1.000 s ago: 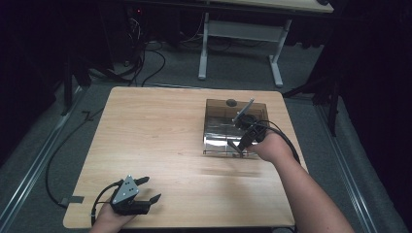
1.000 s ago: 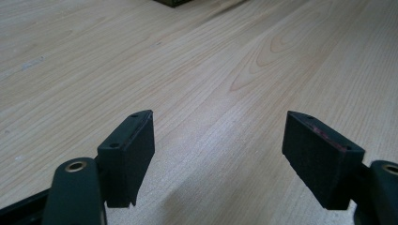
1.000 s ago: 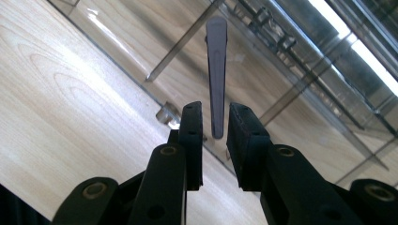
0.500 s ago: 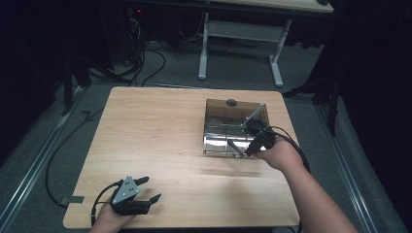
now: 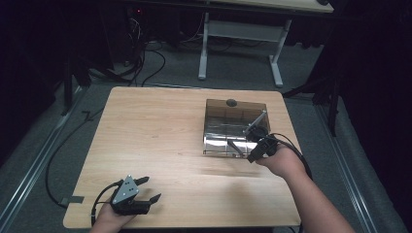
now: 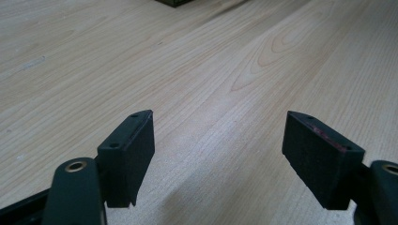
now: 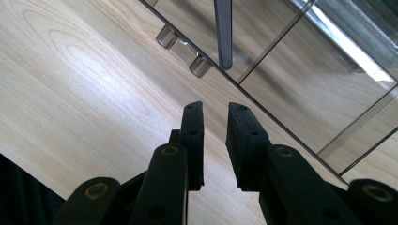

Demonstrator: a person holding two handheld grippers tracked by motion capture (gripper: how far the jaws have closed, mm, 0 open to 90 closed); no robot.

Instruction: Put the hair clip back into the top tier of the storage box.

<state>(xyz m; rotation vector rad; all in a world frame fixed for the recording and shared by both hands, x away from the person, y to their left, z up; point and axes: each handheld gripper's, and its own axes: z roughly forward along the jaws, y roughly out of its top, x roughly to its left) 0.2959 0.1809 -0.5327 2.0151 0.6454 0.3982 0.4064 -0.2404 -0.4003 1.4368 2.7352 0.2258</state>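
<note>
High view, read from the left: the left gripper (image 5: 143,190) rests near the front left corner of the table (image 5: 155,131), its jaws spread wide with nothing between them, and the left gripper view confirms this, with bare wood between the two pads (image 6: 129,154). It lies well apart from the work and is best left parked there. Farther right stands the clear box (image 5: 235,127), on the right half of the table toward the far edge. It looks like smoky transparent plastic, shiny, with thin dividers splitting it into compartments, a small dark knob on its far wall and a grey strip leaning up from inside toward its right side. At its front right corner sits the right gripper (image 5: 254,154), just beside the near wall. In the right gripper view the right gripper (image 7: 215,140) has its jaws drawn narrow, a slim gap between them and nothing held, aimed at the box's edge (image 7: 263,105); two small metal cylinders (image 7: 183,51), probably a handle or hinge fitting, lie just ahead and to the left. The step seems to be taking hold of the box's front edge or fitting. To do it well, I would widen the jaws a little, line them square to the wall, close gently since the plastic is slick, and avoid knocking the leaning strip (image 7: 224,33).
</note>
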